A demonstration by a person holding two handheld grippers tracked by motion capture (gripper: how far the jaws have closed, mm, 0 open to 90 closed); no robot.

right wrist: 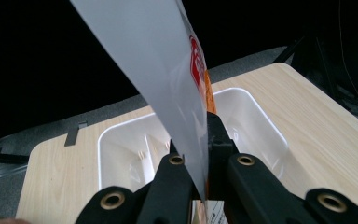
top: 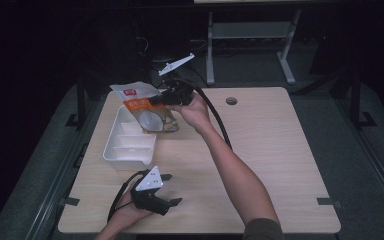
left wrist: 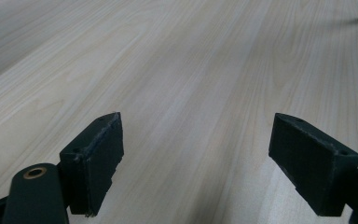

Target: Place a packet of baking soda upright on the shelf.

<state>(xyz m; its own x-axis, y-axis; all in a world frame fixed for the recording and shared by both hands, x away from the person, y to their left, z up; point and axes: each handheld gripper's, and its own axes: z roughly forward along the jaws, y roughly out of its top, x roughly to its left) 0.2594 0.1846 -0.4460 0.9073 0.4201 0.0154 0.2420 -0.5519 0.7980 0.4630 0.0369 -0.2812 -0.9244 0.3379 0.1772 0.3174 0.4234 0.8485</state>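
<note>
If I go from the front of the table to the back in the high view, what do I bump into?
Left gripper, open, near the front edge → white tray → snack bag gripped by the right gripper above the tray → round hole in the table.

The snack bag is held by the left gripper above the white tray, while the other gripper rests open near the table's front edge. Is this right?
Not quite: the right gripper holds the snack bag above the white tray, as the high view shows. The left gripper is the open one near the front edge.

red label with white characters on pouch (top: 142,102); too small, unreadable; no other text legible
</note>
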